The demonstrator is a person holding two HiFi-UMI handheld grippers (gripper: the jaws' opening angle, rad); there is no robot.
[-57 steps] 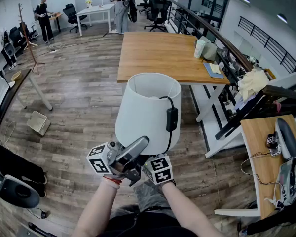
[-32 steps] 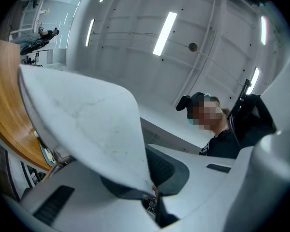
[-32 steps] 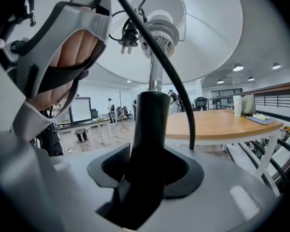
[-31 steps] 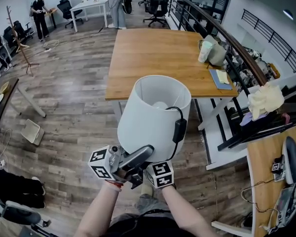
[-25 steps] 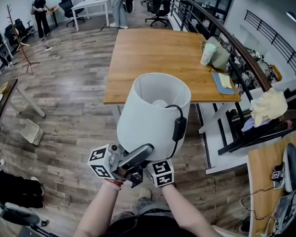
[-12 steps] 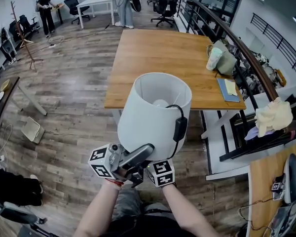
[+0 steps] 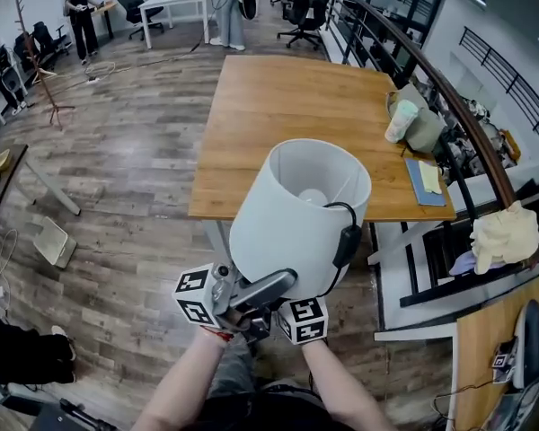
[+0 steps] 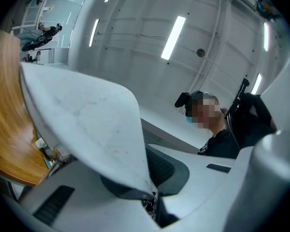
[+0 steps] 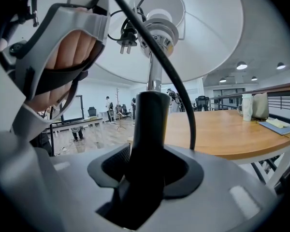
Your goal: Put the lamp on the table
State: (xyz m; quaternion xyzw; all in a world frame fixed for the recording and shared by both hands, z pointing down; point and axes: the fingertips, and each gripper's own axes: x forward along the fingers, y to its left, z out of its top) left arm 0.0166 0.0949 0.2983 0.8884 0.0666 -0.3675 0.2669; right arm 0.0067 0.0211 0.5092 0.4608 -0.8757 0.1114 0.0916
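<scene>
Head view shows the lamp point(image 7: 292, 218) held near the table point(image 7: 287, 106); left gripper point(image 7: 268, 285) is clenched on its shade point(image 8: 87, 124), right gripper point(image 9: 145, 178) on its stem point(image 9: 150, 124).

Matt white lampshade point(image 7: 298, 214), wooden table point(image 7: 296, 115)

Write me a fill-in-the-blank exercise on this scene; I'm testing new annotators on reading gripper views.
1. The right gripper is shut on the lamp's dark ___.
2. The left gripper pinches the edge of the lamp's white ___.
3. The lamp is held in the air, not yet set on the wooden ___.

Missing words: stem; shade; table.
</scene>
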